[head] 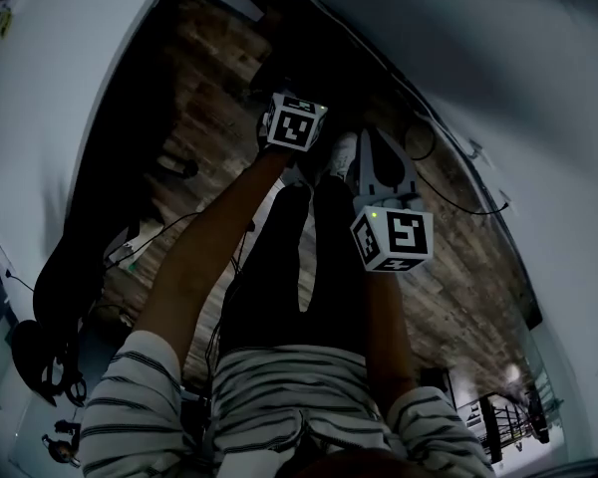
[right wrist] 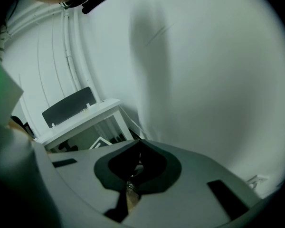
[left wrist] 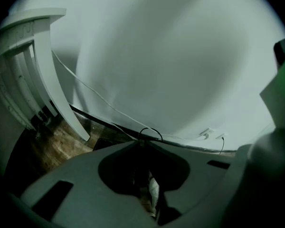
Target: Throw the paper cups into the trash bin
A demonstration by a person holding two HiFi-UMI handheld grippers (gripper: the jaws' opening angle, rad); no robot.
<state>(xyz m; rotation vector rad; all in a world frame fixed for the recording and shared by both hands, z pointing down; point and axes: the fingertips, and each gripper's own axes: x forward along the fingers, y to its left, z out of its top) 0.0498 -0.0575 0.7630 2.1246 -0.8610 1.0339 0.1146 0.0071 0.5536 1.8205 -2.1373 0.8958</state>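
No paper cup and no trash bin shows in any view. In the head view both grippers hang in front of the person's dark trousers, over the wooden floor [head: 463, 267]. The left gripper [head: 295, 122] shows mainly as its marker cube, its jaws hidden behind it. The right gripper [head: 381, 165] is lower and to the right, its grey body pointing away over a white shoe [head: 339, 152]. In the left gripper view the left gripper [left wrist: 145, 141] has its jaw tips meeting, with nothing between them. The right gripper [right wrist: 140, 139] looks the same in its own view, tips together and empty.
A white wall fills both gripper views. A thin cable [left wrist: 99, 100] runs down it to wall sockets [left wrist: 207, 134]. A white slatted frame [left wrist: 35, 70] stands at the left. A white table [right wrist: 83, 119] with a dark panel [right wrist: 69, 106] stands by the wall. Dark cables [head: 130, 252] lie on the floor.
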